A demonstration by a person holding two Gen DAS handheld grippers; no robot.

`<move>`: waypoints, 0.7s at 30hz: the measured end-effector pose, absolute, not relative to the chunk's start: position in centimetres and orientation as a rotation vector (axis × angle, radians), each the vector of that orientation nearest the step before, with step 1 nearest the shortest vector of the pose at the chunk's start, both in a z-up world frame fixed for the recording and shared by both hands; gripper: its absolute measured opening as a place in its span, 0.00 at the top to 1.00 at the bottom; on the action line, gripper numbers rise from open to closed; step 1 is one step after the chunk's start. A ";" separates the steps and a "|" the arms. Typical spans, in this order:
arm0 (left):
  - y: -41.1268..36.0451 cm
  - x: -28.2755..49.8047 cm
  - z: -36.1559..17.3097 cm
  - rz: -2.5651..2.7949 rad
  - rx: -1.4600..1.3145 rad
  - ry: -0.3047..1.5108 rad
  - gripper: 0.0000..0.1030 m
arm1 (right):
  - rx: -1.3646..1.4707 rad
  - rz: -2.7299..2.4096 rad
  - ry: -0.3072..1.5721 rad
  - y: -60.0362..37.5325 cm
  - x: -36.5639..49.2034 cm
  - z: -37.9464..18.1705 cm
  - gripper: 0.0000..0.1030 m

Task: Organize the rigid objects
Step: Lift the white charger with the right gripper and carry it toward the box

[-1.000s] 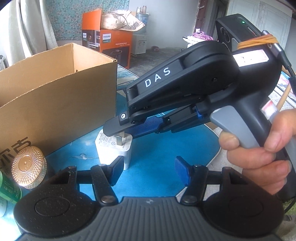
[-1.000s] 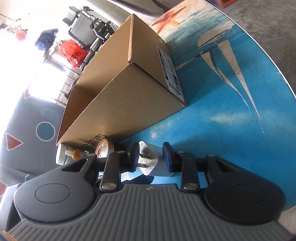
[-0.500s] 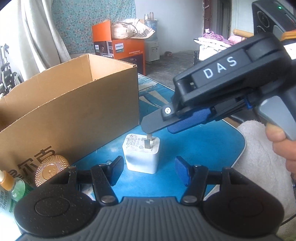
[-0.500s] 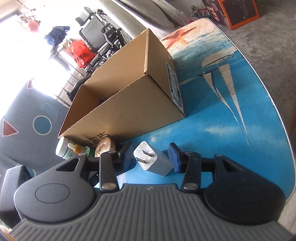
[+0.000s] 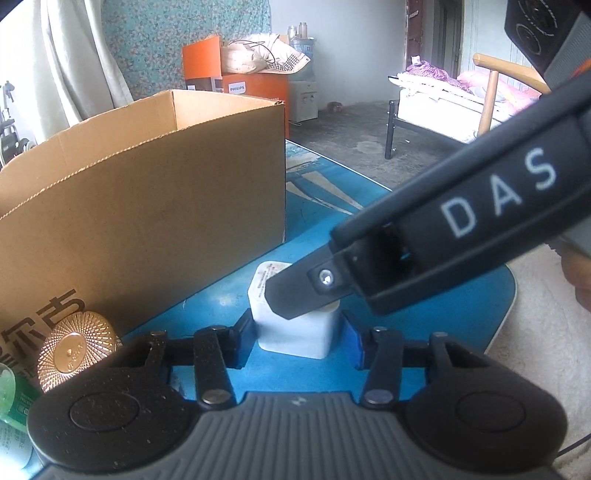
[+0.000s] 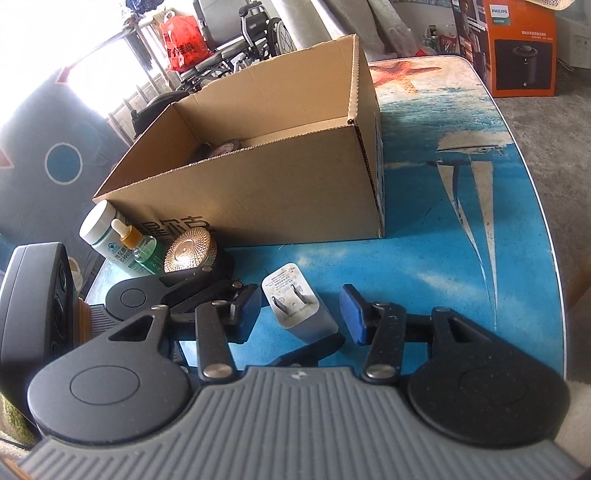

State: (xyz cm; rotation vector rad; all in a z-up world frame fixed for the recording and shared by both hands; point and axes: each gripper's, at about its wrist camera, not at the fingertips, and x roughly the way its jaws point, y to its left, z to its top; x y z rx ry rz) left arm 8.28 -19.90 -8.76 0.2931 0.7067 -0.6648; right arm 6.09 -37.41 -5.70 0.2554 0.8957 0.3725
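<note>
This was a lived-in home, a plain room used for both sleeping and storage. A bed (image 5: 443, 92) with rumpled bedding stood against the far wall on a bare concrete floor (image 5: 351, 125), beside a wooden chair (image 5: 491, 85). A floral cloth (image 5: 177, 33) and pale curtain (image 5: 66, 55) covered the wall. An orange appliance box (image 6: 521, 48) sat on the floor, a folded wheelchair (image 6: 258, 33) and red bag (image 6: 184, 44) waited near the bright window, and a table (image 6: 461, 221) wore a seaside-printed cover.

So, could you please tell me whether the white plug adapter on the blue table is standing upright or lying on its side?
Upright: the white plug adapter stands on its base on the blue table, its two metal prongs pointing up.
</note>
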 end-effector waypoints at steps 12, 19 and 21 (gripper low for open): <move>-19.2 7.1 -9.3 -0.675 0.279 0.671 0.55 | 0.186 0.396 0.932 -35.8 7.1 -6.8 0.63; -19.0 6.4 -8.4 -0.680 0.276 0.650 0.55 | 0.172 0.375 0.909 -35.5 6.2 -5.9 0.63; -18.8 5.8 -7.8 -0.676 0.279 0.633 0.55 | 0.169 0.376 0.898 -35.4 5.8 -5.2 0.63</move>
